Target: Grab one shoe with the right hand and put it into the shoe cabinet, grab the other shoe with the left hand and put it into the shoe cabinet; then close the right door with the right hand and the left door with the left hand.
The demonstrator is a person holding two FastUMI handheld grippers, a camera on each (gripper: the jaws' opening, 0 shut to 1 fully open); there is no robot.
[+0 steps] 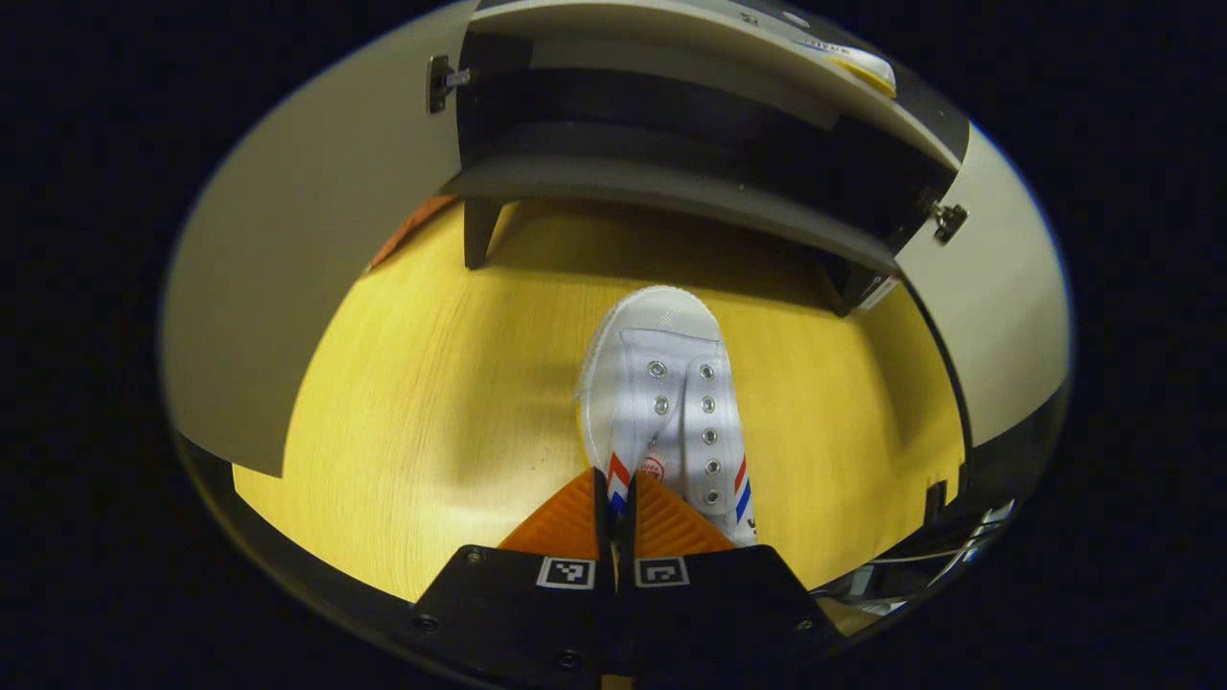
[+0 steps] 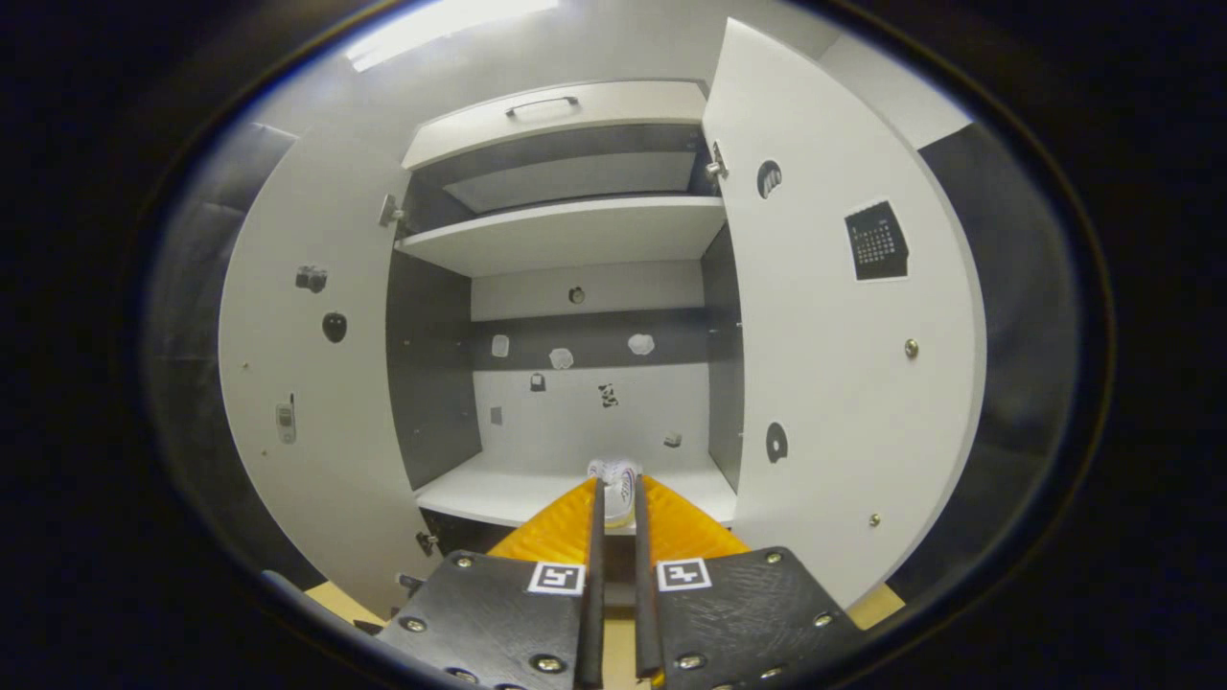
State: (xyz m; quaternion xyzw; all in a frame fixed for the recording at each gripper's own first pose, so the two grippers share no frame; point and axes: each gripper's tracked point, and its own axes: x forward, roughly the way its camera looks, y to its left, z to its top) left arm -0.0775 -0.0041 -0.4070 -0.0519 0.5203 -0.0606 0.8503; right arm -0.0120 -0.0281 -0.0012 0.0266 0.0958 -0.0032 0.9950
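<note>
A white canvas shoe (image 1: pixel 661 383) with red and blue stripes lies on the yellow wood floor (image 1: pixel 431 402), toe toward the shoe cabinet (image 1: pixel 671 192). My left gripper (image 1: pixel 621 484) is shut on the edge of its opening near the heel. In the right gripper view my right gripper (image 2: pixel 615 500) is shut on the other white shoe (image 2: pixel 613 471), held end-on. That shoe hangs at the front edge of the cabinet's lower shelf (image 2: pixel 498 494). Both cabinet doors stand open: the left door (image 2: pixel 307 383) and the right door (image 2: pixel 834 383).
An upper shelf (image 2: pixel 575 235) and a drawer with a handle (image 2: pixel 542 105) sit above the lower compartment. In the left gripper view the open doors (image 1: pixel 288 287) (image 1: pixel 1007 316) flank the floor, and the cabinet stands on dark legs (image 1: pixel 476 235).
</note>
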